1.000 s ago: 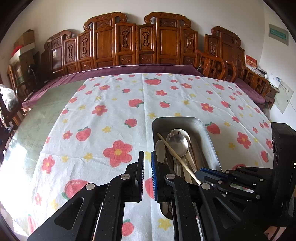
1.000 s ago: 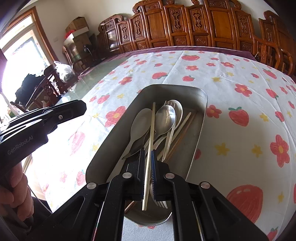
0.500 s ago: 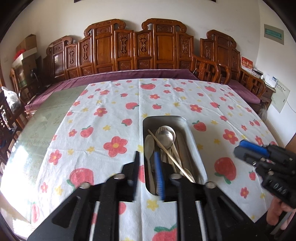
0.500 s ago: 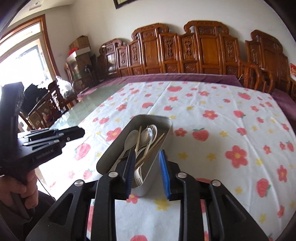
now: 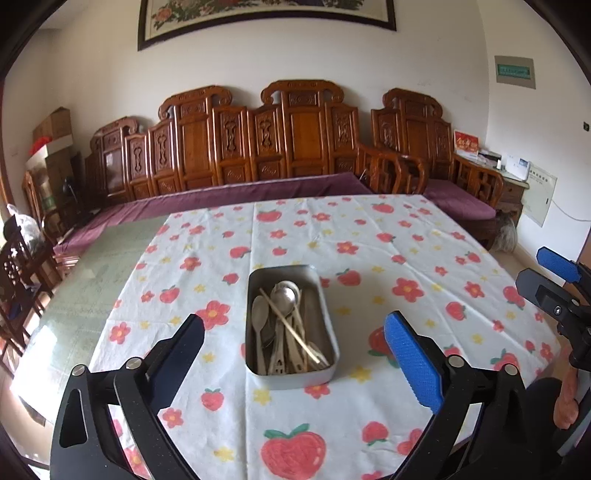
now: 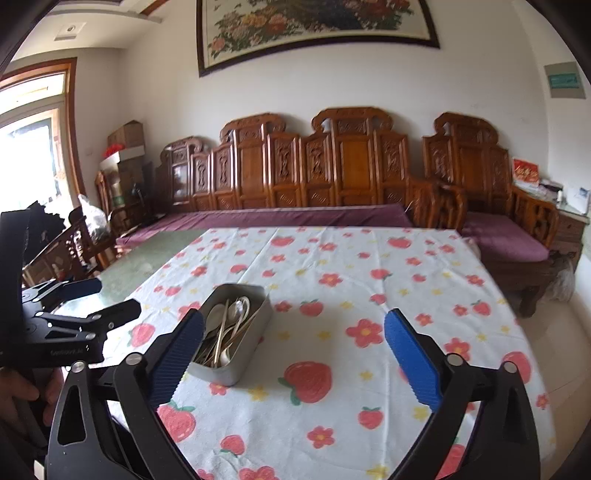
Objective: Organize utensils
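Sitting on the counter [image 5: 424, 240], a rounded rectangular metal tin [image 5: 325, 314] with dull grey walls holds the utensils [image 5: 284, 328]: pale spoons with oval bowls, a shinier steel spoon, flat handles and a thin wooden chopstick [image 5: 291, 330] laid slantwise across them. A white cloth [image 5: 369, 229] printed with red strawberries, red flowers and small yellow stars covers most of the counter; a greenish glassy strip shows bare along its left. The left gripper [image 5: 293, 330] hangs above the near edge, its fingers opening wide with ribbed blue pads, nothing between them but air, the tin lying well ahead. The right gripper [image 6: 293, 325] likewise has its fingers opening wide and empty, the tin beyond its left finger. Carved wooden benches [image 5: 303, 136] with purple cushions line the wall under a framed flower painting [image 6: 317, 26].
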The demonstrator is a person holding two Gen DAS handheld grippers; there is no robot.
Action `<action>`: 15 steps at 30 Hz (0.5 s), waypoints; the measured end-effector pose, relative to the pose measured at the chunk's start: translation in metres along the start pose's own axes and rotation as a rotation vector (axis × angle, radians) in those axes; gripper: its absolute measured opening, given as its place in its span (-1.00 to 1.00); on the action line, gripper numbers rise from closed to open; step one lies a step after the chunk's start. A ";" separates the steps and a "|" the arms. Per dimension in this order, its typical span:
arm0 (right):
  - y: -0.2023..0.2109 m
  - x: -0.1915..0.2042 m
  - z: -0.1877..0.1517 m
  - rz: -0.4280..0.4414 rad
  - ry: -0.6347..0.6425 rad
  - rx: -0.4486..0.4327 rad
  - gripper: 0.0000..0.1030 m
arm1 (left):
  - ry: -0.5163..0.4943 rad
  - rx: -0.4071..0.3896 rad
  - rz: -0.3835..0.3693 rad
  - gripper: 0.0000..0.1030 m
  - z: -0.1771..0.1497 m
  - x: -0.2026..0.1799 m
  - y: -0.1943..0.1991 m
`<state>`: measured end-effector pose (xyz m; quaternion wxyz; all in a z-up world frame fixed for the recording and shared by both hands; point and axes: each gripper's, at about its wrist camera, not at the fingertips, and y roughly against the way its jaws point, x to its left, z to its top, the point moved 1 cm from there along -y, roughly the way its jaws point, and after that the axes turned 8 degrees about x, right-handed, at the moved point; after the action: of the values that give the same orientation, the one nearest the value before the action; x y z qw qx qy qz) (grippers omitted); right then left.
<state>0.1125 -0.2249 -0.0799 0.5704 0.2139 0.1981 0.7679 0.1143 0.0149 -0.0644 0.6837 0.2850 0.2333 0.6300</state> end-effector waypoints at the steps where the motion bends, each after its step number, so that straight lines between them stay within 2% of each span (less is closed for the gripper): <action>1: 0.006 -0.001 0.001 -0.008 -0.001 -0.009 0.95 | 0.001 -0.010 -0.005 0.85 0.000 -0.004 0.006; 8: 0.036 -0.008 0.004 -0.050 0.001 -0.047 0.95 | 0.019 -0.051 0.003 0.85 -0.002 -0.022 0.036; 15: 0.041 -0.011 0.004 -0.060 -0.003 -0.054 0.95 | 0.025 -0.081 -0.001 0.85 -0.002 -0.026 0.052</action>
<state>0.0851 -0.2457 -0.0558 0.5990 0.1936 0.1828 0.7551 0.0726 -0.0083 -0.0313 0.6918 0.2492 0.2165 0.6422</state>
